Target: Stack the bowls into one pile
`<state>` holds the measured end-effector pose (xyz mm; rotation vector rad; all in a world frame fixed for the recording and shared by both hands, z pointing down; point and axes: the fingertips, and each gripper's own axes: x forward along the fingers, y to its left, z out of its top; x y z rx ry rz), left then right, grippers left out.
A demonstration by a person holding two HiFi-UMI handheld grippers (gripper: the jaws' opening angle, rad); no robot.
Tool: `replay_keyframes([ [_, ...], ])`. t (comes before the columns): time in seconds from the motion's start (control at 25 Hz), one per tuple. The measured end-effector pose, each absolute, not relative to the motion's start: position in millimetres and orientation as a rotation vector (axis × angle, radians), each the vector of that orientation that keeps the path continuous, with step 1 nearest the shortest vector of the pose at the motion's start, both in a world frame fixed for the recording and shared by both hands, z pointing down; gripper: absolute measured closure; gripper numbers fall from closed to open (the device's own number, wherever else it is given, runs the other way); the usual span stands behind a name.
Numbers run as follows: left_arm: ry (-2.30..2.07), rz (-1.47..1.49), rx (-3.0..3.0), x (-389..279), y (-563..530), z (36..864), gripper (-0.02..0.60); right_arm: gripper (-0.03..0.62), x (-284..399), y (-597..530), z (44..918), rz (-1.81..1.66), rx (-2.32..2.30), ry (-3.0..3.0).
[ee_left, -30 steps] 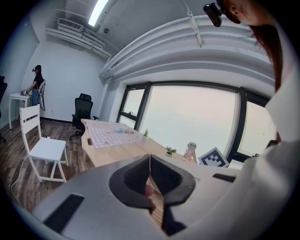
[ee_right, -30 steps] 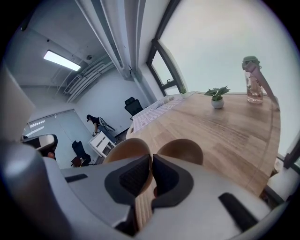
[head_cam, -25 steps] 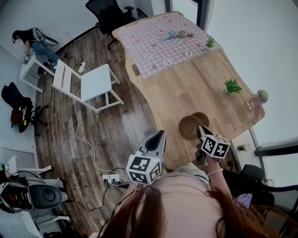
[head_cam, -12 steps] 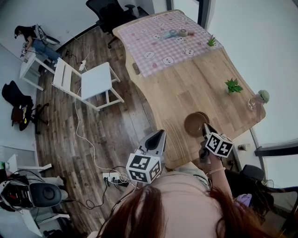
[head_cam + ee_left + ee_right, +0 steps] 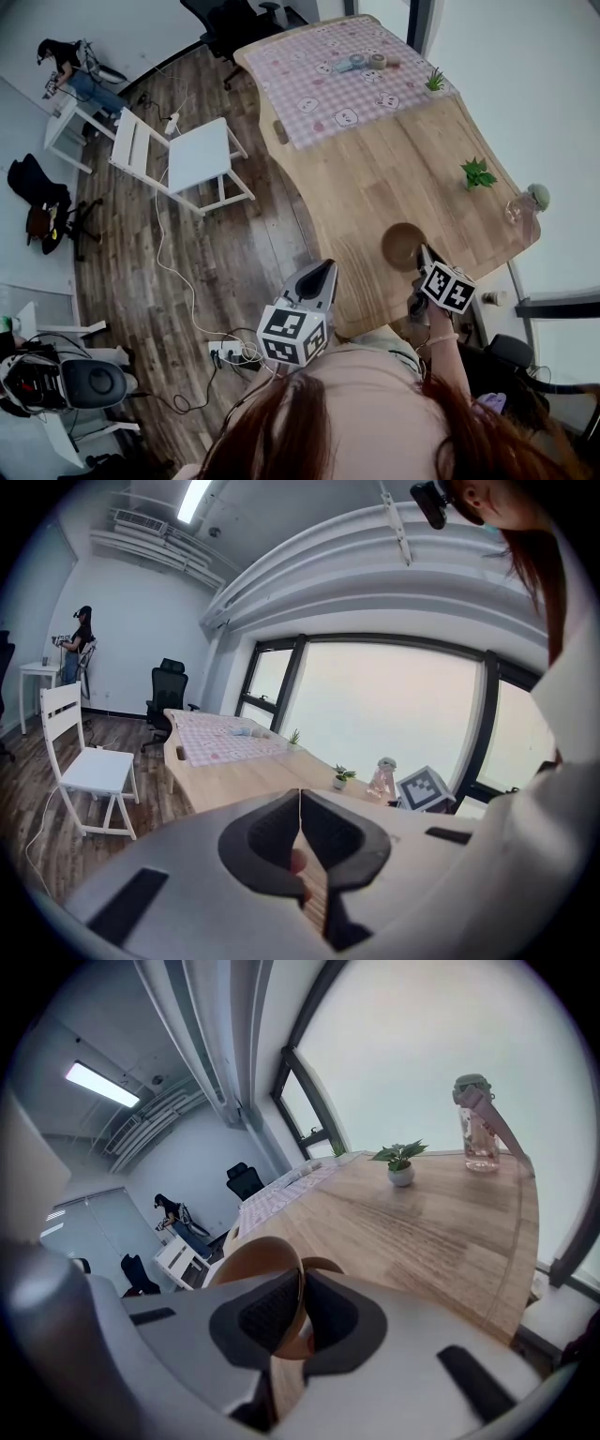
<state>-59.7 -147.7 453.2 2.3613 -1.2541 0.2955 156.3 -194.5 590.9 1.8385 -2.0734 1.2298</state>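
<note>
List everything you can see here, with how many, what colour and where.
table: one, light wood, centre
cloth: one, pink checked, table's far end
potted plants: two, green, table's right side
bottle: one, clear, table's right edge
bowls: two, brown, table's near edge
chair: one, white, floor left of table
office chair: one, black, beyond table
left hand-held gripper: one, grey, jaws together, empty, by table's near edge
right hand-held gripper: one, grey, shut on one bowl's rim
</note>
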Motion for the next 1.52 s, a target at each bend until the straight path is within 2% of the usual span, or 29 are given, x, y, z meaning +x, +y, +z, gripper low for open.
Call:
replay_keyframes([
  [1.2, -1.3, 0.35, 2.327, -70, -148, 460, 0.571, 0.566, 180, -210, 628, 1.053, 1.871, -1.895],
  [1.52, -1.295, 0.357, 2.327, -76, -145, 460, 0.571, 0.532, 175, -212, 627, 0.968, 1.853, -1.875],
])
